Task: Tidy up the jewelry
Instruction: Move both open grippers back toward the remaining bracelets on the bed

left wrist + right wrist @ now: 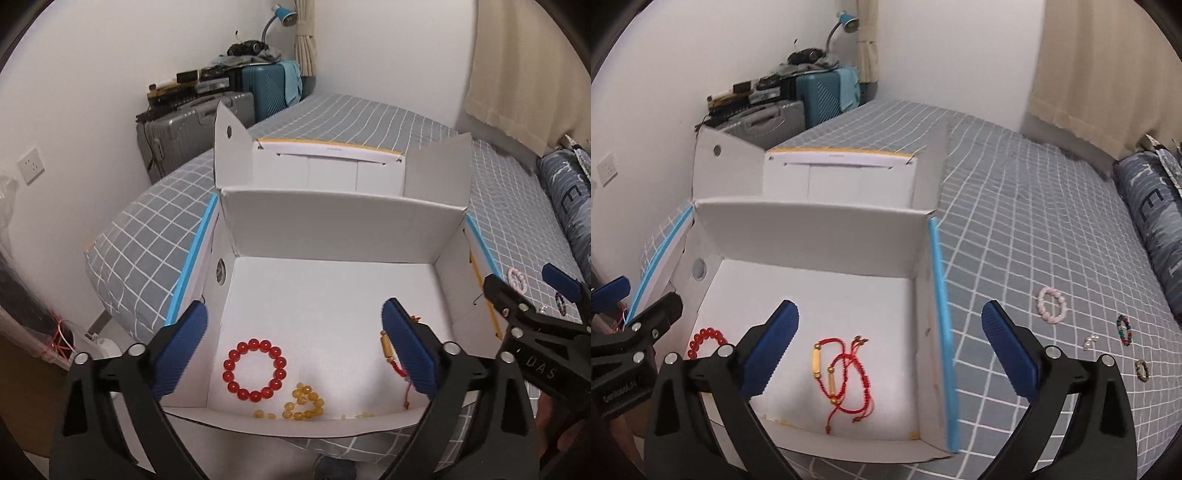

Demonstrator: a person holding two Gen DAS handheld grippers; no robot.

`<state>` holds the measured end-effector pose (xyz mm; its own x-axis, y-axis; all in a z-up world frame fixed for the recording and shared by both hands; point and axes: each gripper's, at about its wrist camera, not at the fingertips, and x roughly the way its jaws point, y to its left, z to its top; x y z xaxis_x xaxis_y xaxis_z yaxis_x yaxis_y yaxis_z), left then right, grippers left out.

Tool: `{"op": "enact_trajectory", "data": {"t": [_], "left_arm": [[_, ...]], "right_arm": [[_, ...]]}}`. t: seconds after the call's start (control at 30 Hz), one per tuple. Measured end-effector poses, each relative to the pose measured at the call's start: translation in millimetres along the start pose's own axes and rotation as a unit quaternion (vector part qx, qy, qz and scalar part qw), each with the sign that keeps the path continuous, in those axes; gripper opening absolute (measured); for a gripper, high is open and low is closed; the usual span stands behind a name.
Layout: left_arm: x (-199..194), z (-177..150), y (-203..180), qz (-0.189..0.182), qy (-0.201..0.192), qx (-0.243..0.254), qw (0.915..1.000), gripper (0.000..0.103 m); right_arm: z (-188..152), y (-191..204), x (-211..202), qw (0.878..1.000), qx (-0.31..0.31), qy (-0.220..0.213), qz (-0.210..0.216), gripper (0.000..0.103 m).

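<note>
An open white cardboard box (332,225) (812,229) stands on the bed. Inside lie a red bead bracelet (255,371) (701,341), a yellow bead bracelet (304,406) and red cord bracelets with gold tubes (846,376) (389,350). On the bedsheet to the right lie a pink bead bracelet (1052,305) (517,278), a dark multicolour bracelet (1124,329), a small pale piece (1089,341) and a brownish ring-shaped bracelet (1142,370). My left gripper (293,354) is open and empty above the box's front. My right gripper (890,349) is open and empty over the box's right wall.
The bed has a grey checked sheet (1015,184). A dark blue pillow (1152,206) lies at the right. Suitcases (195,125) stand against the wall behind the box. A curtain (1100,66) hangs at the back right.
</note>
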<state>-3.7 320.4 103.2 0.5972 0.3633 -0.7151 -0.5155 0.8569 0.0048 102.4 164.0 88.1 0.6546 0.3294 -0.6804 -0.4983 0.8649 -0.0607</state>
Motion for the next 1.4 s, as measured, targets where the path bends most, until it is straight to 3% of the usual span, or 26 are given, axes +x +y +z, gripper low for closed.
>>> {"op": "enact_trajectory", "data": {"t": [0.2, 0.5, 1.0, 1.4], "left_arm": [[-11, 5, -18, -0.005, -0.008, -0.002, 1.0, 0.097], [-17, 15, -82, -0.037, -0.013, 0.029, 0.9988, 0.097], [-5, 13, -245, -0.125, -0.011, 0.098, 0.9872, 0.097], [25, -13, -372, -0.186, 0.012, 0.153, 0.9705, 0.097]], "right_arm": [[3, -27, -14, 1.0, 0.01, -0.012, -0.014, 0.095], [2, -94, -29, 0.998, 0.037, -0.022, -0.037, 0.095], [-33, -260, -41, 0.986, 0.107, -0.011, -0.124, 0.095], [-79, -385, -33, 0.971, 0.162, 0.015, -0.177, 0.095]]}}
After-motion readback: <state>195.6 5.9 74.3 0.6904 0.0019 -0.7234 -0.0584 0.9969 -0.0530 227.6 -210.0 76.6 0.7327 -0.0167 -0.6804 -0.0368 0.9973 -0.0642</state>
